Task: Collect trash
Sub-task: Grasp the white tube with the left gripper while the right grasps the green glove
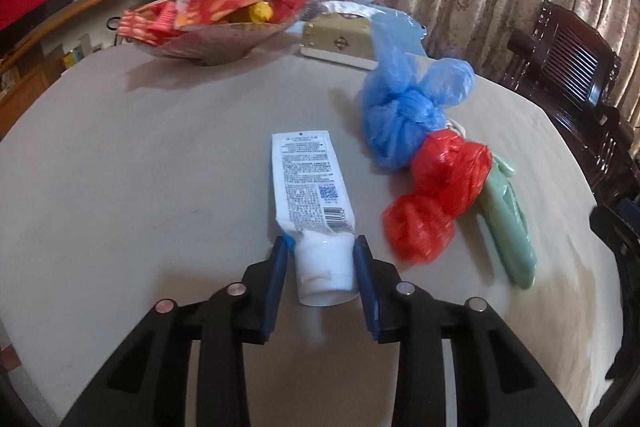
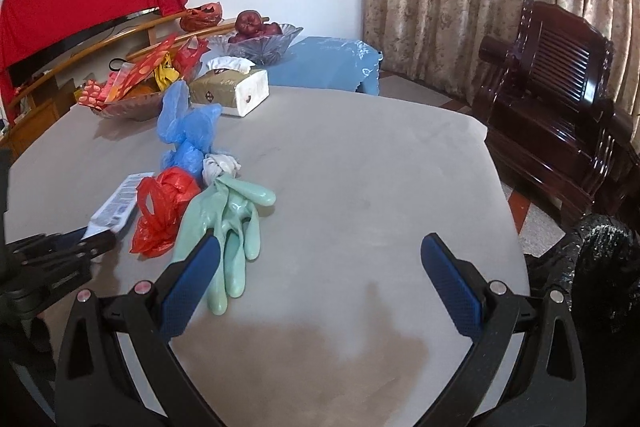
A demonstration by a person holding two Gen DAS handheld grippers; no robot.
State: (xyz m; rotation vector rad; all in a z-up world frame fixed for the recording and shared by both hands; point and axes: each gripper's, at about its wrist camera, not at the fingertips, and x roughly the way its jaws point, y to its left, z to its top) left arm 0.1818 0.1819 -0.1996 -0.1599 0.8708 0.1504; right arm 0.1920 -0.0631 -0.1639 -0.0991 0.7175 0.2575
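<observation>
A white squeeze tube (image 1: 310,195) lies on the grey table, cap end toward me. My left gripper (image 1: 322,251) is shut on the tube's cap end, its blue pads (image 1: 278,267) against both sides. To the right lie a knotted blue plastic bag (image 1: 404,107), a crumpled red plastic bag (image 1: 436,195) and a pale green rubber glove (image 1: 508,223). In the right wrist view the glove (image 2: 224,227), red bag (image 2: 164,207), blue bag (image 2: 188,131), a small white wad (image 2: 220,165) and the tube (image 2: 118,203) lie at left. My right gripper (image 2: 320,247) is open and empty over bare table.
A glass bowl of red packets (image 1: 208,23) and a tissue box (image 1: 340,39) stand at the table's far side. A fruit bowl (image 2: 260,41) sits behind on a blue-covered stand. A dark wooden chair (image 2: 560,99) stands right. A black bag (image 2: 600,267) hangs at the right edge.
</observation>
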